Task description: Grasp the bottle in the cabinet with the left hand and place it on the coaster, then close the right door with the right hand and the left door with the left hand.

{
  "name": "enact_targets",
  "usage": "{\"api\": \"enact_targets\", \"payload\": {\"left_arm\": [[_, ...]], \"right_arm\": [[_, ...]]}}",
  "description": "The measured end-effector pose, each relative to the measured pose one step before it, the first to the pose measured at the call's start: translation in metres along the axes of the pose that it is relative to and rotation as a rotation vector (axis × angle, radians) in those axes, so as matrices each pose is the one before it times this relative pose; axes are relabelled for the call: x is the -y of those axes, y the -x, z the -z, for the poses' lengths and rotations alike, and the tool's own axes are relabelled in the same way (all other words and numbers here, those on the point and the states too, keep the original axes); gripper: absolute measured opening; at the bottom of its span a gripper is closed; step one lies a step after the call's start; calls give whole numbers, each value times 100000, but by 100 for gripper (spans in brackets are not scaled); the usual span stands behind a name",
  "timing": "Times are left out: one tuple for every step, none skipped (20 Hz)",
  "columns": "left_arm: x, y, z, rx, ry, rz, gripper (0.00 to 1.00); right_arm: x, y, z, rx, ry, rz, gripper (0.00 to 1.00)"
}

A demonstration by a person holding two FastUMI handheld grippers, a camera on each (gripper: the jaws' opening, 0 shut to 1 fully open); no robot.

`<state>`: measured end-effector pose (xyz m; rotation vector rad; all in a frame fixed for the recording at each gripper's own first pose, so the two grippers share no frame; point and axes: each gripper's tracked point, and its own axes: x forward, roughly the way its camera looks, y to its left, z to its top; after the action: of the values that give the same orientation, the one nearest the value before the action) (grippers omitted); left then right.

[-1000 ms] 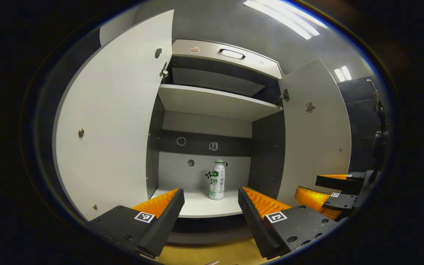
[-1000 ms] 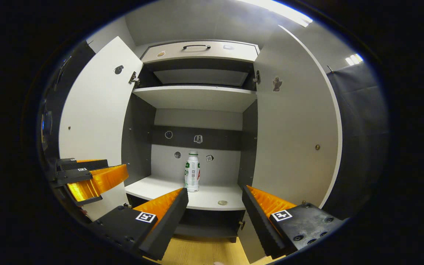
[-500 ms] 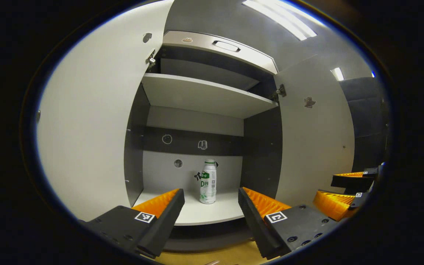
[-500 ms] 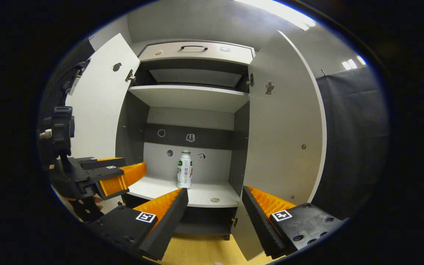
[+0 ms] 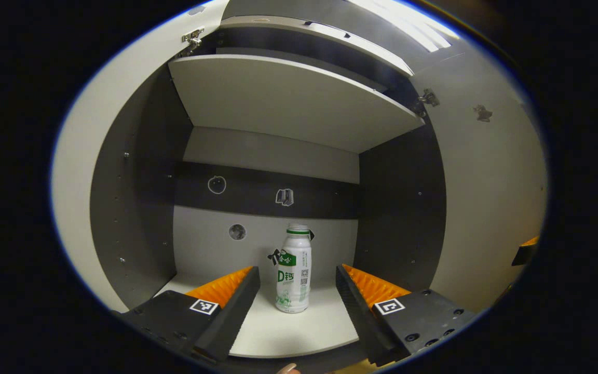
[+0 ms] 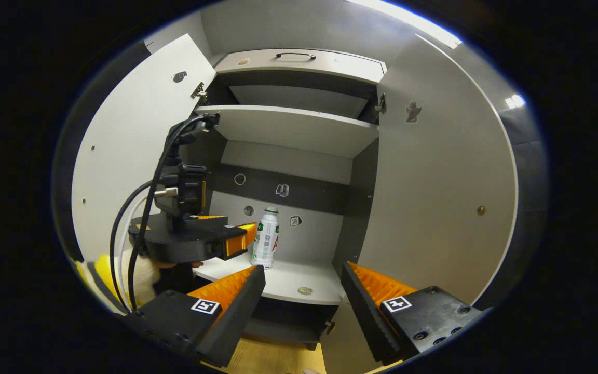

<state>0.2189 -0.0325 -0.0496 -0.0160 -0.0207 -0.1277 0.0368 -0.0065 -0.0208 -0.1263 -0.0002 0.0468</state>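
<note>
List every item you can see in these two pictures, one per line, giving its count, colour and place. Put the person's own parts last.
bottle: one, white with green print, upright on the lower shelf.
coaster: one, small pale disc, front of the lower shelf.
doors: two, white, both open.
shelves: two, white, inside the cabinet.
drawer: one, pale with dark handle, above.
stickers: several, small, back wall.
left gripper: one, open, either side of the bottle.
right gripper: one, open, outside the cabinet.
</note>
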Motion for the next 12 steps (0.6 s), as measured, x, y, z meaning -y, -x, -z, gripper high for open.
{"api": "enact_targets", "payload": {"left_arm": [[-21,-1174,168,404,-541,-466,94],[7,-1072,368,-116,-1154,-585,93],[-52,-821,261,-181,-1332,-197,93],[244,-865,284,257,-1000,374,93],[244,-732,111,658,-573,676,93],[210,-793,51,637,-394,898,93],[157,-744,244,310,-470,1053,93],[59,-533,178,-115,-576,463,93],[-102,-870,398,-48,-752,-64,93],[-223,-645,408,-531,-566,-501,93],[-267,-530,453,-956,-549,-716,93],[-234,-520,477,-785,-316,-902,93]], "right_arm": [[-28,-550,352,-530,-248,-1395,97],[124,-568,303,-136,126,-898,98],[72,-415,254,-19,125,-664,98],[-72,-446,202,-301,-390,-1058,98],[122,-527,224,-473,-769,-1047,98],[-67,-449,246,-448,-815,-1074,98],[-113,-426,106,-401,-518,-822,98],[30,-353,219,-446,-35,-422,98],[136,-275,244,-305,229,-160,98],[196,-274,177,-360,284,52,98],[196,-305,139,-358,80,146,98],[230,-226,208,-401,-183,174,98]]}}
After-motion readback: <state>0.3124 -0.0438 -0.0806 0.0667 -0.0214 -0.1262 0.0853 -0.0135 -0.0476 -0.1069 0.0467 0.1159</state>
